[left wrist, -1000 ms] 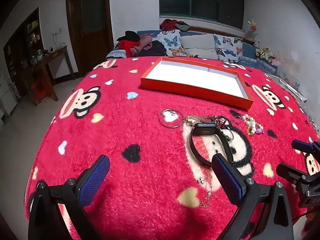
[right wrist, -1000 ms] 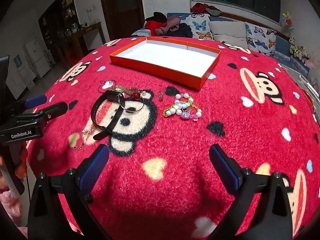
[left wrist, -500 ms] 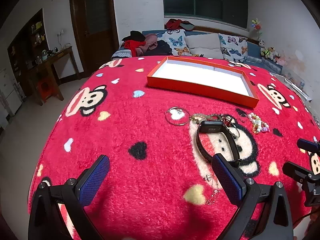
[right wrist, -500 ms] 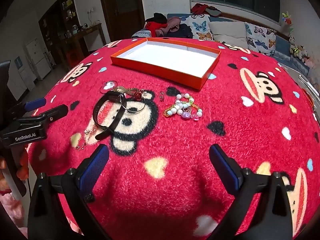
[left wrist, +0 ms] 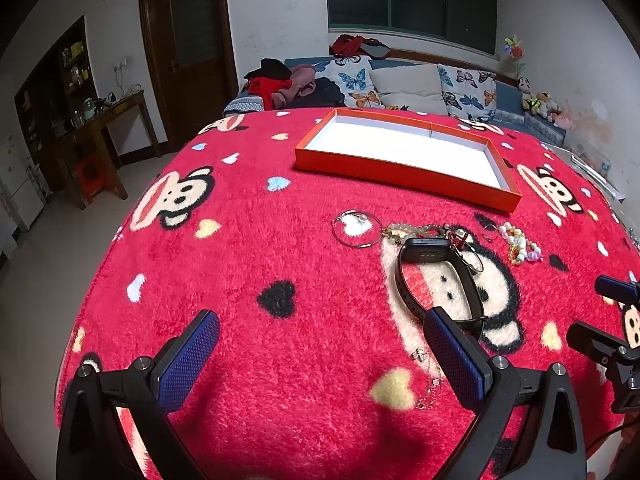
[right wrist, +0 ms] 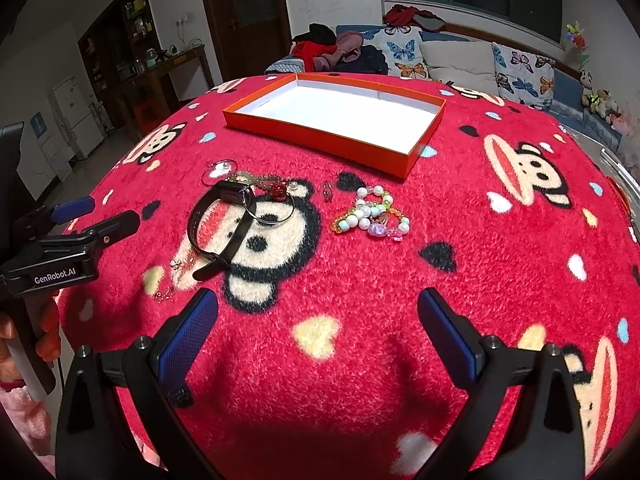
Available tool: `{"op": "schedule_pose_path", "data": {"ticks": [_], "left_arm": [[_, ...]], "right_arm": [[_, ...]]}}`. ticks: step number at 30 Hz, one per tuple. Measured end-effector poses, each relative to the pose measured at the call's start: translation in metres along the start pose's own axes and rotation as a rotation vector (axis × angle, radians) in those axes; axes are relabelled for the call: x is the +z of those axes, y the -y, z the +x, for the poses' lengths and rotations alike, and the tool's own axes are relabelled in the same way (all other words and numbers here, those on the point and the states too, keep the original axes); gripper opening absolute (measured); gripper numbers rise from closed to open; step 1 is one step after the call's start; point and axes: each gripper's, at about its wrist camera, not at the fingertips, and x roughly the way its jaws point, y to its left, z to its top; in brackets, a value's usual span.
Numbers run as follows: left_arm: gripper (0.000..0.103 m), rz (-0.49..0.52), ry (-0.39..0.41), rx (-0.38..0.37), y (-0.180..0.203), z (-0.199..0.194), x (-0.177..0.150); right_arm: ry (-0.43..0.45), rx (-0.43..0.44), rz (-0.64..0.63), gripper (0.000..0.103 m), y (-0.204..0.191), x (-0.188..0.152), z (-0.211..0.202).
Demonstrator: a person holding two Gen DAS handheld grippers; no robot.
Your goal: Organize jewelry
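An orange box (left wrist: 404, 170) with a white inside lies at the far side of the red blanket; the right wrist view shows the box (right wrist: 332, 142) too. In front of it lie a black watch (left wrist: 404, 284), a silver bangle (left wrist: 352, 244), a coloured bead bracelet (left wrist: 518, 242) and a thin chain (left wrist: 430, 384). The right wrist view shows the watch (right wrist: 200, 216), bead bracelet (right wrist: 370, 216) and a small ring (right wrist: 327, 191). My left gripper (left wrist: 320, 352) hangs open near the watch's strap end. My right gripper (right wrist: 318, 332) is open, short of the beads.
The red monkey-print blanket (left wrist: 224, 280) covers a rounded table. A sofa with butterfly cushions (left wrist: 420, 80) stands behind it. A wooden side table (left wrist: 108, 120) and a door are at the left. A hand (right wrist: 44, 332) holds the left gripper's handle.
The left wrist view has shifted a little, so the jewelry sits slightly further right in it. Both grippers stay open and nothing on the blanket has moved.
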Motion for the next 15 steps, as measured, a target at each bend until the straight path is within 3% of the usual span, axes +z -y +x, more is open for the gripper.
{"op": "schedule_pose_path", "data": {"ticks": [15], "left_arm": [[0.103, 0.000, -0.003, 0.002, -0.0035, 0.0045, 0.0012]], "right_arm": [[-0.002, 0.010, 0.012, 0.098, 0.0017, 0.0007, 0.0037]]}}
